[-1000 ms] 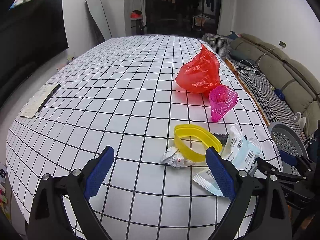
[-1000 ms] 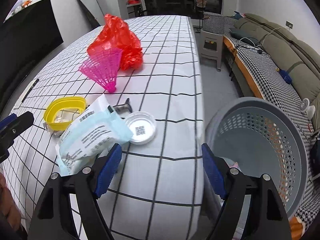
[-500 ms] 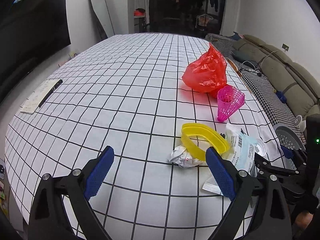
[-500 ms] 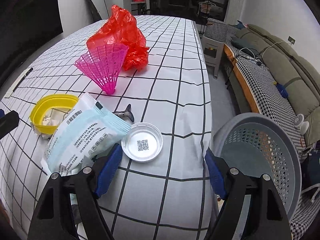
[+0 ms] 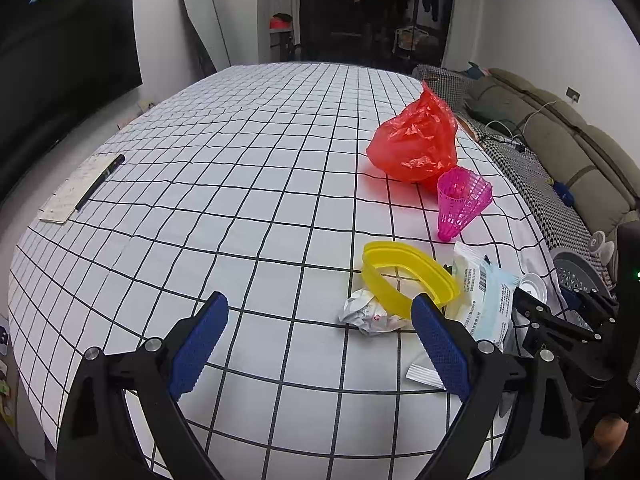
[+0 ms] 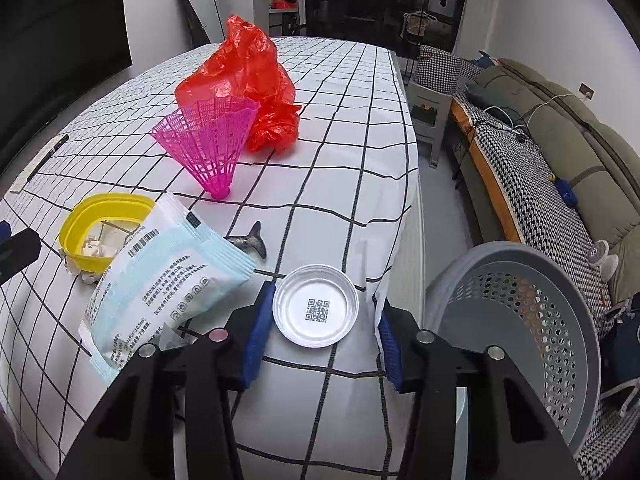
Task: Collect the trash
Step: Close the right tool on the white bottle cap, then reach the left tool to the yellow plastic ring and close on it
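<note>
Here the right gripper (image 6: 322, 332) has the round white lid (image 6: 316, 305) directly between its blue pads, low in the centre of the right wrist view. Its jaws are closing; the left pad looks to be at the lid's rim, while a thin gap seems to remain at the right pad, so I judge the pinch not yet made. The lid lies flat on the checked tablecloth (image 6: 352, 152) close to the table's edge, and being round it has no long axis to align with. The grey perforated basket (image 6: 532, 320) stands just beyond that edge, lower right of the same view, so the carry should be short. The left gripper (image 5: 320, 336) hangs with jaws spread wide and nothing between them; the crumpled paper (image 5: 370, 314) and yellow ring (image 5: 408, 276) lie just ahead of its right pad. The right hand is plainly the nearer one to the lid.
</note>
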The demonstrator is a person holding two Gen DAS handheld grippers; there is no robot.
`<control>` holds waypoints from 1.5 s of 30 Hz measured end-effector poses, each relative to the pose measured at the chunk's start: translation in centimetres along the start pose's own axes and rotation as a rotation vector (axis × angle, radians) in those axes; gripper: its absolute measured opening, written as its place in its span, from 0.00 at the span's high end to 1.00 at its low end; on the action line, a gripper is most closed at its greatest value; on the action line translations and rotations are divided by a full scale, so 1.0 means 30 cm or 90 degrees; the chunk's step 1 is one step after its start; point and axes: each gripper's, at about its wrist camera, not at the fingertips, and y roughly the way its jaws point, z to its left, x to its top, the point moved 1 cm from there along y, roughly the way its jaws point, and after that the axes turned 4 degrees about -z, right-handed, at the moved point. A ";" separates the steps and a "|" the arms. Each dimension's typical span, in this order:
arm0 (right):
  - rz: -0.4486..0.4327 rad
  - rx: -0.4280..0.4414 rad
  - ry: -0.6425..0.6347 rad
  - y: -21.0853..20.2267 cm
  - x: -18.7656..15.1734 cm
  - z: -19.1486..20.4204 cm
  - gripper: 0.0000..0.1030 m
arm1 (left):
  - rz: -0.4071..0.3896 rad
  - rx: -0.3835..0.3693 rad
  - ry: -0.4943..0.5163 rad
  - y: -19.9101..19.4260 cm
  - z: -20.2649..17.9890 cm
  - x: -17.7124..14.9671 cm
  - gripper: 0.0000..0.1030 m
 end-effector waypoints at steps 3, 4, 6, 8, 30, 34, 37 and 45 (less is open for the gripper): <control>0.002 0.007 0.020 0.002 -0.005 -0.032 0.56 | 0.000 0.001 0.002 -0.001 -0.007 0.002 0.12; 0.004 0.012 0.026 0.002 -0.007 -0.044 0.56 | 0.000 0.001 0.003 -0.001 -0.009 0.001 0.12; 0.003 0.014 0.033 -0.001 -0.009 -0.059 0.54 | -0.001 0.002 0.004 -0.001 -0.013 0.003 0.12; -0.001 0.019 0.029 -0.010 -0.012 -0.061 0.47 | 0.001 0.002 0.005 0.001 -0.018 0.001 0.12; -0.036 0.046 0.034 -0.066 -0.032 -0.068 0.41 | -0.003 0.000 0.014 -0.012 -0.043 0.002 0.12; -0.023 0.042 0.021 -0.040 -0.030 -0.059 0.56 | -0.001 0.002 0.009 -0.007 -0.038 0.002 0.12; -0.016 0.044 0.016 -0.025 -0.032 -0.051 0.60 | 0.000 0.002 0.010 -0.005 -0.038 0.002 0.12; -0.017 0.047 0.003 -0.015 -0.031 -0.029 0.62 | 0.009 0.001 0.008 0.009 -0.038 -0.003 0.12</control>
